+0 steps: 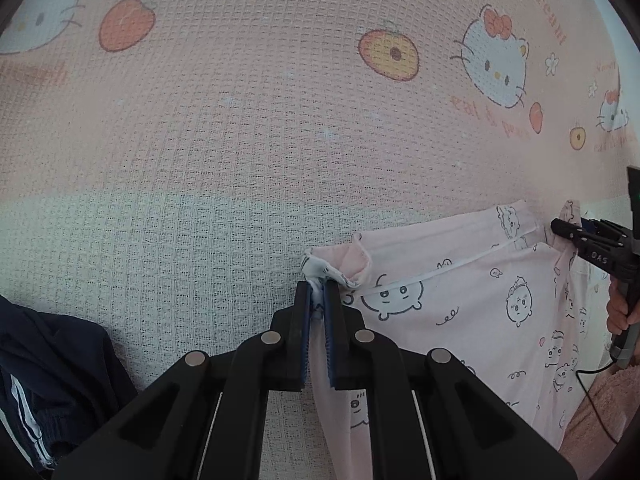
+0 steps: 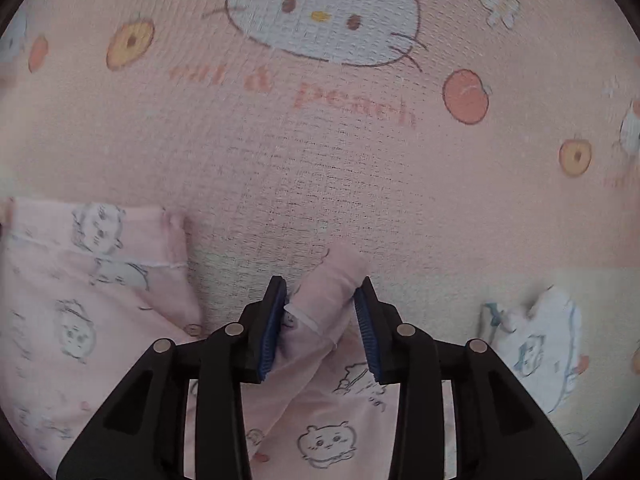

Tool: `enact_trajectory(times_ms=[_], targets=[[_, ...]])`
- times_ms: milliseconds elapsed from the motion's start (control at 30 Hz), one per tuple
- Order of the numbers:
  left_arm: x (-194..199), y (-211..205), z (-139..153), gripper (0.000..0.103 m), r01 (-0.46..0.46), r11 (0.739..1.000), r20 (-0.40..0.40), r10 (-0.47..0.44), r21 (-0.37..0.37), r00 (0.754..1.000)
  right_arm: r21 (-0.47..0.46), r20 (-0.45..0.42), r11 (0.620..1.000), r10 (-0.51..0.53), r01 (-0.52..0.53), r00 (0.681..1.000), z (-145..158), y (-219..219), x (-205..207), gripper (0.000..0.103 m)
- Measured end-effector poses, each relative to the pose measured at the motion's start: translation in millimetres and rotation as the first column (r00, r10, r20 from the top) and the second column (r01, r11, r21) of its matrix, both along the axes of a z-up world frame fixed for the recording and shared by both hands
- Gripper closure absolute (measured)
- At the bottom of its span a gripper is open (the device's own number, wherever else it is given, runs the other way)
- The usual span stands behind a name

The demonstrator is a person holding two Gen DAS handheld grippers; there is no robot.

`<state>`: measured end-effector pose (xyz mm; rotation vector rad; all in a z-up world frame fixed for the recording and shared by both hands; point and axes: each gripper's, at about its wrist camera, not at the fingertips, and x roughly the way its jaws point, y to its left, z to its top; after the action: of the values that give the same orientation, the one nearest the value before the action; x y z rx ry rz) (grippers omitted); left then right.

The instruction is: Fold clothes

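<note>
A pale pink pyjama garment (image 1: 472, 300) printed with small cartoon faces lies spread on the bed cover. My left gripper (image 1: 318, 292) is shut on a bunched corner of that garment at its left end. In the right wrist view the same pink garment (image 2: 60, 320) fills the lower left. A rolled fold of it (image 2: 328, 292) lies between the blue pads of my right gripper (image 2: 322, 300), whose jaws stand apart and open. The left wrist view shows the right gripper (image 1: 560, 228) at the garment's far right corner, held by a hand (image 1: 618, 312).
Everything rests on a pink waffle-weave cover (image 1: 240, 120) printed with cat faces and peaches. A dark navy garment with white stripes (image 1: 48, 380) lies at the lower left. A white garment with blue print (image 2: 536, 344) lies at the right. A black cable (image 1: 592, 396) trails below the hand.
</note>
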<state>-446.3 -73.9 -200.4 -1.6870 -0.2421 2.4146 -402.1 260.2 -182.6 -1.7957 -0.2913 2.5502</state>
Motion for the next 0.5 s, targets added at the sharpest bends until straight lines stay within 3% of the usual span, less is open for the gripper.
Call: enact_trajectory(times_ms=[133,200,333,500], targets=[[2,-6,11,0.096,-0.011,0.999,-0.040,0.012,0.035,0.999,-0.070,-0.038,0.983,0.167,-0.170,0.985,22,-46,8,0.066],[3,-7,17,0.096,-0.015,0.999,-0.068,0.018,0.046,0.998,-0.054,-0.014,0.965,0.255,-0.256,0.967,14,-83,16,0.066],[1,-10,12,0.096,-0.035,0.999,-0.051,0.034,-0.012,0.998,0.019,0.094,0.974,0.225,-0.228,0.970,-28,-86,1,0.066],[1,-11,3,0.095,-0.047,0.999,-0.012,0.047,-0.022,0.999,0.023,0.115,0.990,0.138,-0.141,0.984,-22,-54,22,0.066]])
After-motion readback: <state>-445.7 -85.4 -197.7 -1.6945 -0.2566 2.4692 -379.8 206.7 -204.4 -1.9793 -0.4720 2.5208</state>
